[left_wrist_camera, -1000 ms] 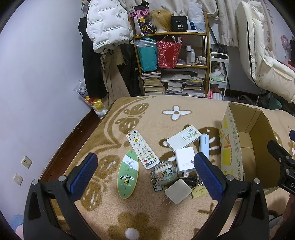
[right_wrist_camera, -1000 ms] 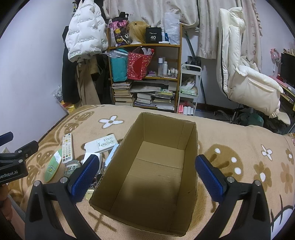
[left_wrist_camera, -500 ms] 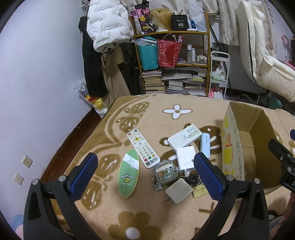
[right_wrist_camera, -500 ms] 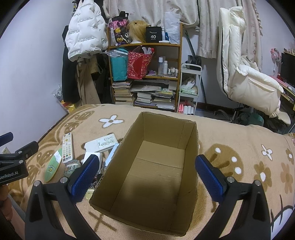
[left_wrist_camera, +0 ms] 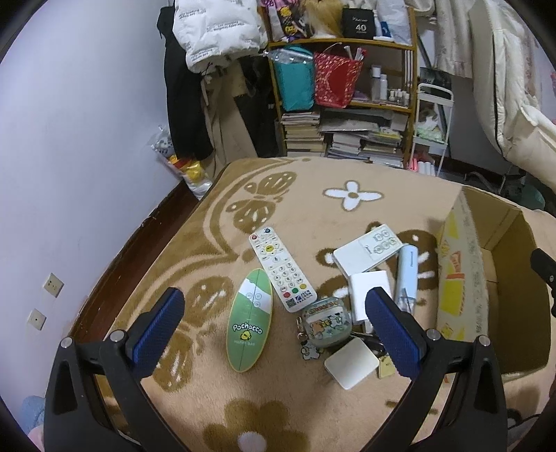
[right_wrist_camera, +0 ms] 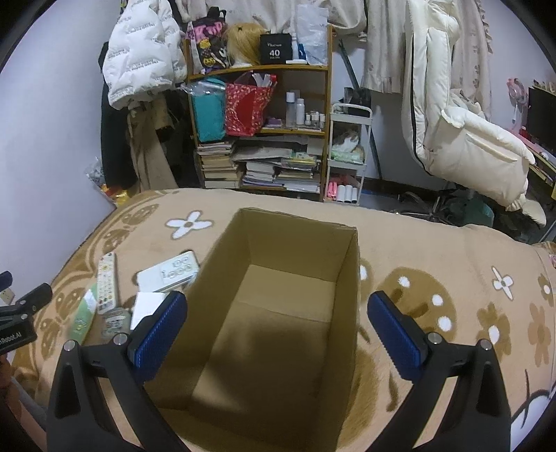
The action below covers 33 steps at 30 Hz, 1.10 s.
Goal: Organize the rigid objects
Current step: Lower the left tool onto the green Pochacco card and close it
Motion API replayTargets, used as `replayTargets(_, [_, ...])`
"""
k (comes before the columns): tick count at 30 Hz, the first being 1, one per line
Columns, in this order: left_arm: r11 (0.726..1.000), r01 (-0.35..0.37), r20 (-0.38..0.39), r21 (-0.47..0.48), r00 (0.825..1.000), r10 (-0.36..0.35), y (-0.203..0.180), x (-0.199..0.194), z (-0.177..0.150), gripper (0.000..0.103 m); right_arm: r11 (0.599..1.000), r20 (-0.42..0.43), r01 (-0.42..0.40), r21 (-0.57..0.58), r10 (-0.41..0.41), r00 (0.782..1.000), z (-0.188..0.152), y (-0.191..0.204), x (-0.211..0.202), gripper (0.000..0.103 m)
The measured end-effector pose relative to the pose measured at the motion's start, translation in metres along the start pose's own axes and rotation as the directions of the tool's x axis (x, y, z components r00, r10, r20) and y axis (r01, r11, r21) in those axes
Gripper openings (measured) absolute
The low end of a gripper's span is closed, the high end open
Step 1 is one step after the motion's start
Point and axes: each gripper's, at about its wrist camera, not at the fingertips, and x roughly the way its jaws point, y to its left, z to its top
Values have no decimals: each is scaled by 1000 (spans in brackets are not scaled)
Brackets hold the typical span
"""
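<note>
On the tan flowered blanket lies a cluster of small items: a white remote point(left_wrist_camera: 281, 270), a green oval Pochacco case point(left_wrist_camera: 249, 324), a round cartoon pouch point(left_wrist_camera: 325, 323), a white flat box point(left_wrist_camera: 368, 249), a pale blue tube point(left_wrist_camera: 407, 274), a white adapter block point(left_wrist_camera: 368, 291) and a white square charger point(left_wrist_camera: 351, 362). My left gripper point(left_wrist_camera: 274, 333) hovers open over them, holding nothing. An empty cardboard box point(right_wrist_camera: 288, 306) stands to their right. My right gripper point(right_wrist_camera: 278, 333) is open above the box's near part.
A wooden shelf point(right_wrist_camera: 260, 125) with books, bags and bottles stands beyond the bed. Coats hang on the wall point(left_wrist_camera: 215, 31). A white trolley point(right_wrist_camera: 347, 153) and a cream padded chair point(right_wrist_camera: 462, 139) are at the right. The bed's left edge drops to dark floor point(left_wrist_camera: 146, 236).
The left gripper has crept slightly forward toward the items. The right gripper and the box stay as they were.
</note>
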Motion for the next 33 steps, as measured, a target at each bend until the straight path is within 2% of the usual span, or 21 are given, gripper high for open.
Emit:
replayTargets(12, [994,-75,-103,-77,992,67,19,52,11,103,993,-102,46,106,-35,994,21,-43,37,103])
replayTargets(18, [985,-111,-227,-129,971,80,32,92,4,103,986,-171,60,154,-34,985,20,-63,59,103])
replayTargets(23, [972,-140,-316,-189,946,75,48,113,-5,103,979,-263,27,201,27,965,14,-72,78,103])
replayTargets(26, [966,-176,-359,-190,928,98,54,123,-10,103,972,-293,14,236,58,954,9,-76,82,90])
replayTargets(28, [964,-195,-385,-179,916,113,54,129,-13,103,968,-314,9,249,72,947,6,-78,85,75])
replayTargets(30, [965,-200,-410,-172,905,114,54,135,-17,103,968,-334,2,251,85,939,3,-78,88,53])
replayTargets(31, [965,-204,-424,-165,898,117,54,138,-19,103,968,-341,-1,249,89,936,3,-78,89,49])
replayTargets(33, [965,-218,-452,-149,883,130,53,147,-24,103,971,-343,-7,238,91,935,3,-76,89,31])
